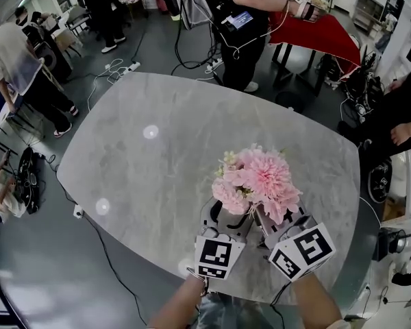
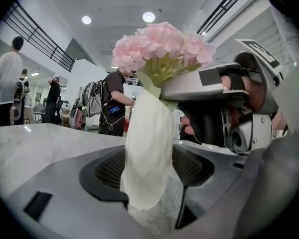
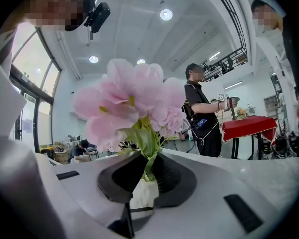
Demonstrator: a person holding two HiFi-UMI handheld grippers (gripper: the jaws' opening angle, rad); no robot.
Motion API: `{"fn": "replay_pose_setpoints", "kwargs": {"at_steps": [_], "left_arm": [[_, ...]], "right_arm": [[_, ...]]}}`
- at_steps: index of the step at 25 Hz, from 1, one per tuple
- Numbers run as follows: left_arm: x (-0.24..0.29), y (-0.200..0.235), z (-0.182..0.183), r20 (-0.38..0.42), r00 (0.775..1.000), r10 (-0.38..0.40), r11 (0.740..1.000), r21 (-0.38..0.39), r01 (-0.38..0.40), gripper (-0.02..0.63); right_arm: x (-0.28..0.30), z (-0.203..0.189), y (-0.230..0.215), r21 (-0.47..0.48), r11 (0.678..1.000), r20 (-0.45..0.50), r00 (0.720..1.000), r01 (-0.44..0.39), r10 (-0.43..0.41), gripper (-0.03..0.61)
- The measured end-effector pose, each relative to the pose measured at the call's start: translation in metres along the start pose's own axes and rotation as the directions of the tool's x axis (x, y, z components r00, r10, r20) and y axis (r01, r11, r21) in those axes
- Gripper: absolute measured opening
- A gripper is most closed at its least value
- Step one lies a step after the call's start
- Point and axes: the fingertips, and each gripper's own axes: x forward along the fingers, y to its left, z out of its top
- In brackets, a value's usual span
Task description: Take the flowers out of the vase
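A bunch of pale pink flowers with green stems and leaves stands upright in a slim white vase, the stems down in its mouth. The vase stands close to the near edge of the grey bench, right of the middle.

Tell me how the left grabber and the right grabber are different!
The left gripper holds its jaws wide, pressed on the white vase; the right gripper has its jaws nearly together, pinching the green flower stems. The left grips low, the right higher, above the vase's mouth. Both have dark ribbed pads.
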Motion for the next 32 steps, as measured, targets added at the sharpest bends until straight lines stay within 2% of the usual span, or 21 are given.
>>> {"fn": "replay_pose_setpoints", "kwargs": {"at_steps": [21, 29, 32], "left_arm": [[0.003, 0.004, 0.0, -0.045, 0.999, -0.01, 1.0, 0.028, 0.012, 0.302], [0.001, 0.009, -0.011, -0.046, 0.999, -0.002, 0.999, 0.034, 0.003, 0.301], [-0.004, 0.011, -0.018, -0.052, 0.999, 0.002, 0.999, 0.034, 0.0, 0.302]], "right_arm": [[-0.006, 0.059, 0.01, 0.038, 0.999, 0.054, 0.999, -0.001, -0.001, 0.063], [-0.013, 0.083, 0.02, 0.028, 1.0, 0.065, 0.998, 0.013, -0.014, 0.063], [-0.018, 0.088, 0.027, 0.052, 0.998, 0.059, 0.998, 0.018, -0.022, 0.063]]}}
